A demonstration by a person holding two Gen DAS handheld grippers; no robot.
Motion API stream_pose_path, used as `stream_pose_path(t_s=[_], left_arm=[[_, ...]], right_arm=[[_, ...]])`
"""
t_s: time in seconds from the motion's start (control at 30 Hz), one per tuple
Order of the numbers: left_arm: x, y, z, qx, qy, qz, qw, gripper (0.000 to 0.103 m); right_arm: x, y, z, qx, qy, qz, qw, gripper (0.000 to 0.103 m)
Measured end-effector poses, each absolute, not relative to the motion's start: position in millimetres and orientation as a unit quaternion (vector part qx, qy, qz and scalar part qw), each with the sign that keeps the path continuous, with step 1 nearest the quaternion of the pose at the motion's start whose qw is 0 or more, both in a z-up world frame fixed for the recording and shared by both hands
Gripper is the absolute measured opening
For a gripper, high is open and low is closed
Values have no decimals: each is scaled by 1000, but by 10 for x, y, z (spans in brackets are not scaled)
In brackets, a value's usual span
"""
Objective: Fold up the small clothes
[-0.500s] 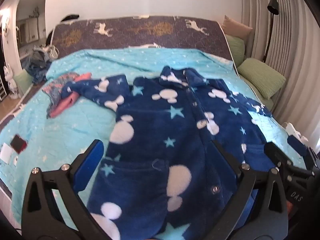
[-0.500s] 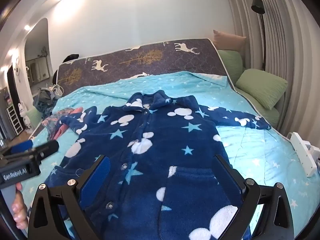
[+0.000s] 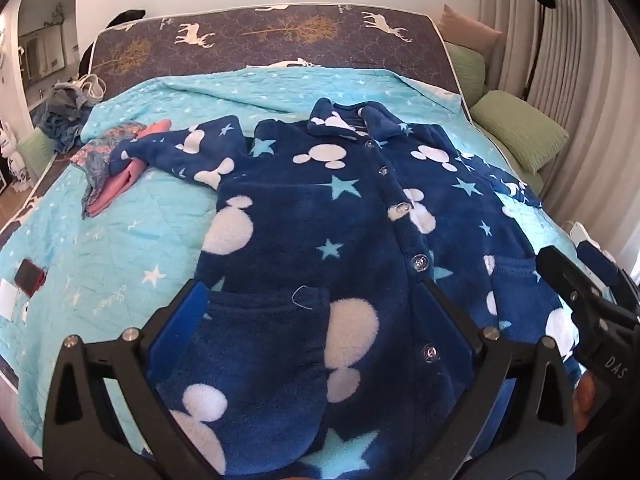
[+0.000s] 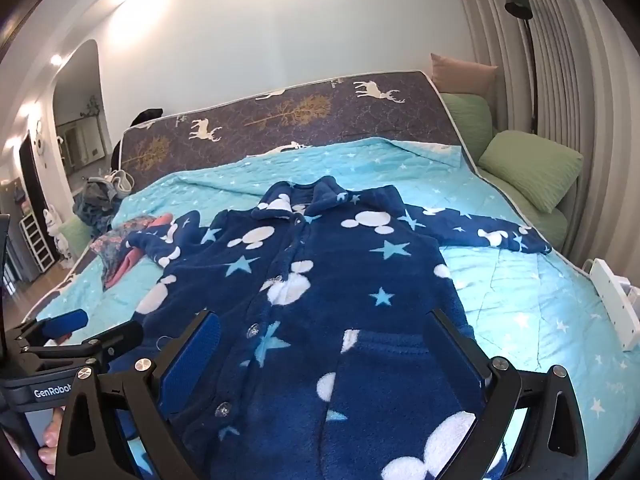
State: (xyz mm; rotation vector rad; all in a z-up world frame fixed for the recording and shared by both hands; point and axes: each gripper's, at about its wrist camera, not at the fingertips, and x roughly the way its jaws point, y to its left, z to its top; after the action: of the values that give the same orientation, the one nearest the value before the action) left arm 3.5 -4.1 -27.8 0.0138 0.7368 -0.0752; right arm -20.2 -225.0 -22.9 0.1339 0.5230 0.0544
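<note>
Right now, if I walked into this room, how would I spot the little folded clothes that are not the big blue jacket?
Start at the bed with its turquoise star quilt. A dark blue fleece jacket lies spread across the middle. Follow its sleeve toward the quilt's left side in the left wrist view: its cuff lies on a small pile of floral cloth and plain coral-pink cloth, the only pink there.

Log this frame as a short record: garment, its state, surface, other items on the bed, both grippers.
garment: navy fleece jacket with white mouse heads and stars
state: spread flat, buttoned, sleeves out, unfolded
surface: turquoise star quilt
other items: pink and floral clothes under the tip of one sleeve; white power strip at the bed edge
left gripper: open above the hem, holding nothing
right gripper: open above the hem, holding nothing
</note>
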Motion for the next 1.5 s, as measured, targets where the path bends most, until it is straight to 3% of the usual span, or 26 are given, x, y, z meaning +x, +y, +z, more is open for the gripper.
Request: stream_pose_path(t_s=[1.5], left_arm=[[-31,-78,-340,24,361,-58,930,102]], right_arm=[[-195,-2134,-225,39,260,34,964,103]])
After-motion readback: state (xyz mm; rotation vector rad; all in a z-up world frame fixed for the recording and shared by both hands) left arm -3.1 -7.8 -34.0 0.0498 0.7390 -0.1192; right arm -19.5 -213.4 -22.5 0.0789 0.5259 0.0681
